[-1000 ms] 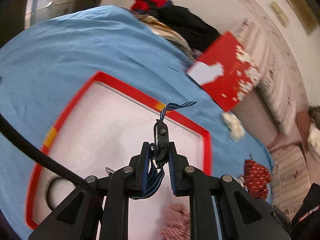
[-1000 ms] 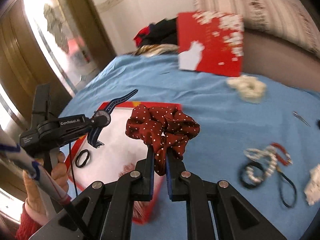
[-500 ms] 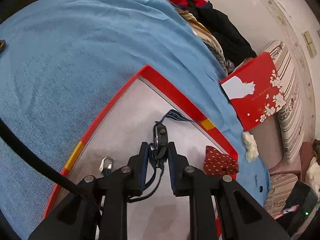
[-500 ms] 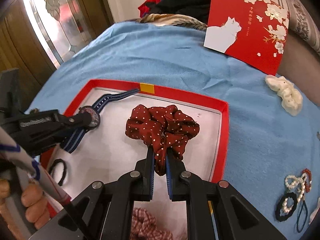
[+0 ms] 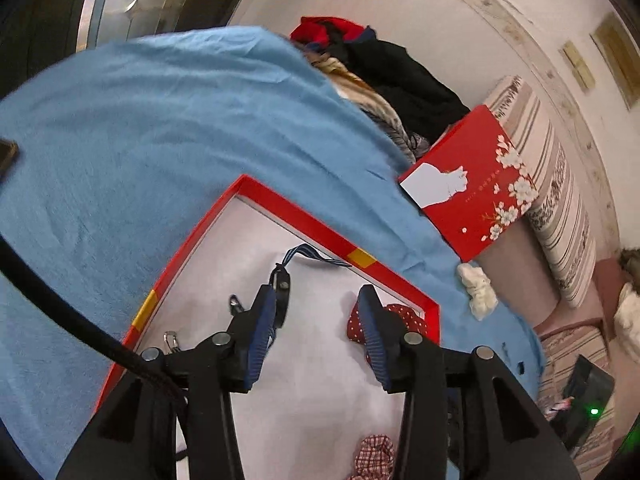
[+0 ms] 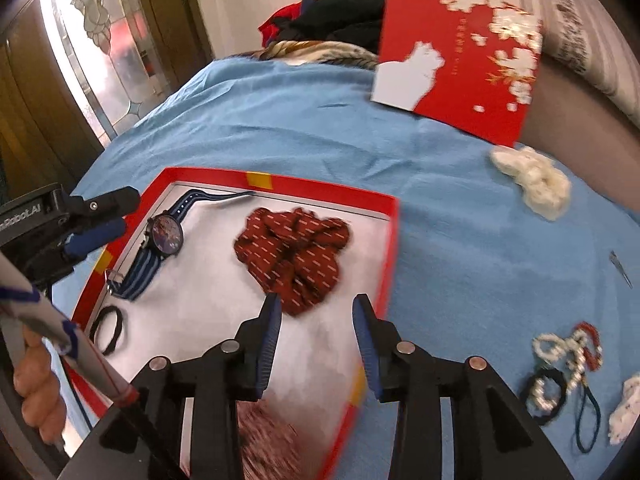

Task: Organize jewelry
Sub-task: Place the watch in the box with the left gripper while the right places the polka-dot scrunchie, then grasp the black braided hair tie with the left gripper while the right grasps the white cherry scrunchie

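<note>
A red-rimmed tray (image 6: 328, 190) with a white floor lies on the blue cloth. A watch (image 6: 166, 236) with a blue striped strap lies in the tray's left part, free of my left gripper (image 6: 108, 218), whose jaws are opening. In the left wrist view the watch (image 5: 282, 294) rests just beside the left finger of that gripper (image 5: 316, 312), with nothing between the pads. The red dotted scrunchie (image 6: 296, 248) lies on the tray floor just ahead of my right gripper (image 6: 316, 320). Its jaws are opening too, and the pads press on nothing.
A black hair tie (image 6: 108, 328) and a checked scrunchie (image 6: 264, 432) also lie in the tray. On the cloth to the right are a white scrunchie (image 6: 532, 180) and bead bracelets (image 6: 560, 360). A red lid (image 6: 460, 60) with a white cat leans at the back.
Both grippers have let go: the watch and the red scrunchie, held before, now lie on the tray floor. The right gripper came down over the tray, and both pairs of jaws have spread.
</note>
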### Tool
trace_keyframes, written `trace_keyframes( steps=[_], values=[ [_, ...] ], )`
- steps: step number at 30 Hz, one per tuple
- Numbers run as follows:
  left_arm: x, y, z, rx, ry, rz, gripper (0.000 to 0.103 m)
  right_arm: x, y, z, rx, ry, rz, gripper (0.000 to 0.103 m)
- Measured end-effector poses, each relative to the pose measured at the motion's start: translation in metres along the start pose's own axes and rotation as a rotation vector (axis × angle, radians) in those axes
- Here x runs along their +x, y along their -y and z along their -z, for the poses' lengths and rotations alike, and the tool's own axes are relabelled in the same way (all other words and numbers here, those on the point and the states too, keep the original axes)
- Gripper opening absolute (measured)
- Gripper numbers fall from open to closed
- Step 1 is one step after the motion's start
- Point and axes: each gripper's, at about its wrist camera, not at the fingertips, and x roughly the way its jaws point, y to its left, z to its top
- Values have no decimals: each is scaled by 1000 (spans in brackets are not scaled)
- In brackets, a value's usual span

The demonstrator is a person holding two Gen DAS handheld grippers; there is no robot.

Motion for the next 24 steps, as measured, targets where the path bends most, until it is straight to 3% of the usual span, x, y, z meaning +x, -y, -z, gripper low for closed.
trace_keyframes(
  steps=[5, 14, 19, 24],
  values=[
    [-12, 22, 13, 89, 17, -37, 42, -39, 37, 23, 37, 43, 26, 40],
    [-21, 67, 54, 215, -1, -15, 47, -111, 144, 91, 173, 79, 165, 43],
    [-21, 111, 92, 314, -25, 48, 50, -138, 214, 134, 321, 72, 227, 43],
    [-8, 168, 146, 483, -84, 90, 54, -154, 259, 168, 428, 93, 256, 43]
  ],
)
